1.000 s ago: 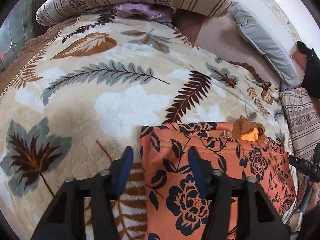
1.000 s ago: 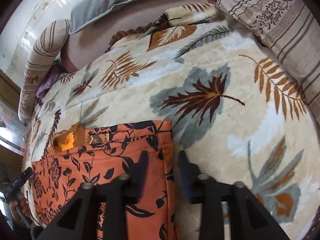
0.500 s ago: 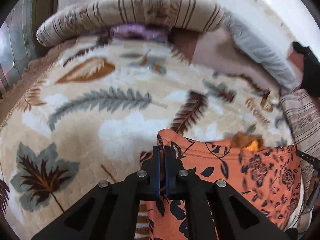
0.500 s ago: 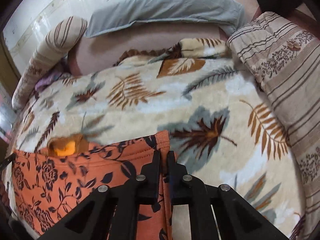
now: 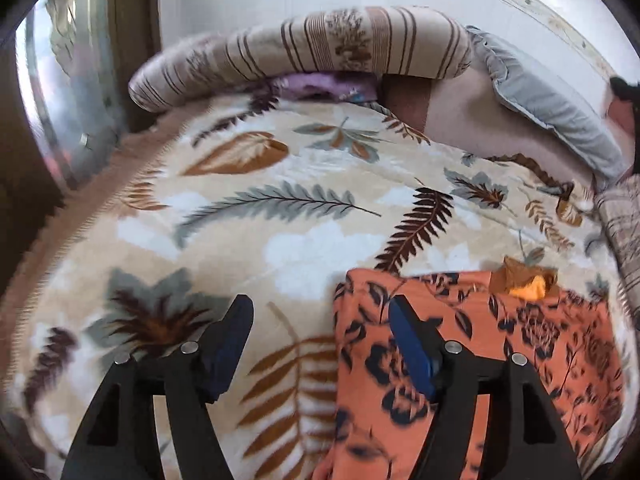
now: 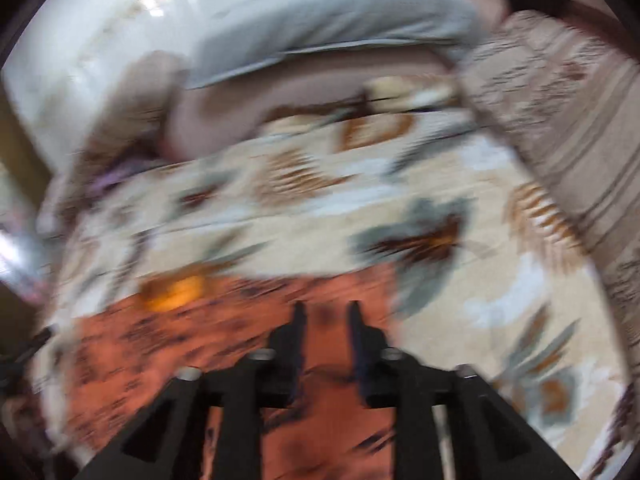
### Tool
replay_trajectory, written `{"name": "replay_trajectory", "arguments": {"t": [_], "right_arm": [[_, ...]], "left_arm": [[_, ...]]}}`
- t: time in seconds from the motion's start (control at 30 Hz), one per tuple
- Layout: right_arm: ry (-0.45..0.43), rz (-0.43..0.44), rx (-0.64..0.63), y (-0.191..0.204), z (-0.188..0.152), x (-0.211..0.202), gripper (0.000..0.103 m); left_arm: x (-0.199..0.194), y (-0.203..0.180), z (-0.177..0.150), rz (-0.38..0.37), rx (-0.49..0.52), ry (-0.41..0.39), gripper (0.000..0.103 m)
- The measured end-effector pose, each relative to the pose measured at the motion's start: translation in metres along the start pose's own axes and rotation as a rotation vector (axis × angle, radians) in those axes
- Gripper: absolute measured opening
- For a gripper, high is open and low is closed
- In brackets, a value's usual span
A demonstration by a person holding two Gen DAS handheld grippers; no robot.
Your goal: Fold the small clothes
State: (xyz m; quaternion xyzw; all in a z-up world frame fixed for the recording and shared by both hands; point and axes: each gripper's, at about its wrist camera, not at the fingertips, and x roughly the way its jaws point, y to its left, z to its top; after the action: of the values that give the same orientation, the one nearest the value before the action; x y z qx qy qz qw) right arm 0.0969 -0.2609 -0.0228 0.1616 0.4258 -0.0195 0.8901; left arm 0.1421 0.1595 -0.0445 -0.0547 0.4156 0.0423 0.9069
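Observation:
An orange garment with a dark floral print (image 5: 472, 344) lies folded on the leaf-patterned blanket (image 5: 248, 216); an orange-yellow patch (image 5: 528, 286) shows at its far edge. My left gripper (image 5: 320, 320) is open and holds nothing; its right finger is over the garment's left edge and its left finger over the blanket. In the blurred right wrist view the garment (image 6: 224, 332) lies below my right gripper (image 6: 325, 312), whose fingers stand a little apart above the cloth with nothing between them.
A striped bolster (image 5: 304, 48) and a purple cloth (image 5: 320, 84) lie at the far end of the bed. A grey pillow (image 5: 552, 108) lies by the white wall, also in the right wrist view (image 6: 328, 28). A striped cushion (image 6: 560, 128) borders the right side.
Half a second ago both grippers were shut on the garment's top edge. Now both have opened and let it go, and the garment lies flat. The right wrist view is blurred by motion.

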Motion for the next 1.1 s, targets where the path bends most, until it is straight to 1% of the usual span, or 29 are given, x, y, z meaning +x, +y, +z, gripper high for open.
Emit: {"name": "replay_trajectory", "arguments": {"t": [0.03,0.07,0.1,0.17,0.23,0.27,0.33,0.43,0.5,0.53,0.57,0.6,0.63,0.67,0.77,0.83,0.9,0.97,1.03,1.07,1.1], "right_arm": [[0.006,0.055,-0.007,0.01,-0.011,-0.002,0.085],[0.011,0.085,-0.019,0.017,-0.021,-0.001,0.085],[0.041,0.088,-0.037,0.022,-0.032,0.007,0.085],[0.092,0.037,-0.031,0.014,-0.046,0.027,0.085],[0.172,-0.098,0.068,-0.01,-0.053,0.053,0.083],[0.178,-0.108,0.112,-0.018,-0.055,0.054,0.082],[0.114,-0.057,0.151,-0.017,-0.055,0.037,0.084],[0.05,-0.04,0.081,0.001,-0.056,0.016,0.084],[0.073,-0.046,0.053,0.003,-0.058,0.02,0.084],[0.105,-0.075,0.056,0.0,-0.062,0.028,0.084],[0.15,-0.123,0.081,-0.007,-0.064,0.039,0.084],[0.172,-0.146,0.108,-0.013,-0.065,0.043,0.083],[0.16,-0.131,0.14,-0.015,-0.066,0.039,0.082],[0.122,-0.11,0.148,-0.012,-0.066,0.029,0.084],[0.033,-0.09,0.07,0.015,-0.066,0.001,0.084],[0.0,-0.067,0.028,0.031,-0.07,-0.01,0.084],[-0.014,-0.033,-0.009,0.044,-0.08,-0.015,0.084],[0.001,-0.015,-0.035,0.049,-0.086,-0.005,0.084],[0.074,-0.011,-0.005,0.038,-0.094,0.015,0.084],[0.108,-0.025,0.028,0.029,-0.097,0.025,0.084],[0.149,-0.056,0.069,0.018,-0.099,0.037,0.084]], "left_arm": [[-0.008,-0.002,-0.005,0.012,0.004,-0.003,0.071],[-0.015,-0.005,-0.011,0.014,0.009,-0.003,0.071],[-0.023,-0.006,-0.016,0.014,0.007,-0.002,0.071],[-0.031,-0.008,-0.021,0.025,-0.001,0.002,0.071],[-0.044,-0.007,-0.028,0.034,-0.013,-0.003,0.071],[-0.049,-0.006,-0.029,0.037,-0.015,-0.004,0.071],[-0.058,-0.006,-0.033,0.036,-0.012,-0.012,0.071],[-0.069,-0.005,-0.035,0.053,-0.006,-0.026,0.071],[-0.076,-0.005,-0.035,0.055,-0.007,-0.034,0.071],[-0.081,-0.005,-0.035,0.053,-0.009,-0.041,0.071],[-0.086,-0.004,-0.035,0.052,-0.011,-0.046,0.071],[-0.089,-0.004,-0.035,0.054,-0.011,-0.049,0.071],[-0.093,-0.004,-0.035,0.059,-0.009,-0.054,0.071],[-0.099,-0.003,-0.036,0.064,-0.005,-0.067,0.071],[-0.11,-0.002,-0.035,0.09,0.0,-0.094,0.073],[-0.117,0.001,-0.034,0.099,-0.003,-0.11,0.073],[-0.124,0.003,-0.032,0.111,-0.008,-0.116,0.073],[-0.128,0.005,-0.031,0.117,-0.014,-0.125,0.073],[-0.133,0.006,-0.03,0.126,-0.018,-0.129,0.073],[-0.136,0.006,-0.03,0.126,-0.02,-0.131,0.073],[-0.139,0.007,-0.031,0.126,-0.024,-0.131,0.073]]}}
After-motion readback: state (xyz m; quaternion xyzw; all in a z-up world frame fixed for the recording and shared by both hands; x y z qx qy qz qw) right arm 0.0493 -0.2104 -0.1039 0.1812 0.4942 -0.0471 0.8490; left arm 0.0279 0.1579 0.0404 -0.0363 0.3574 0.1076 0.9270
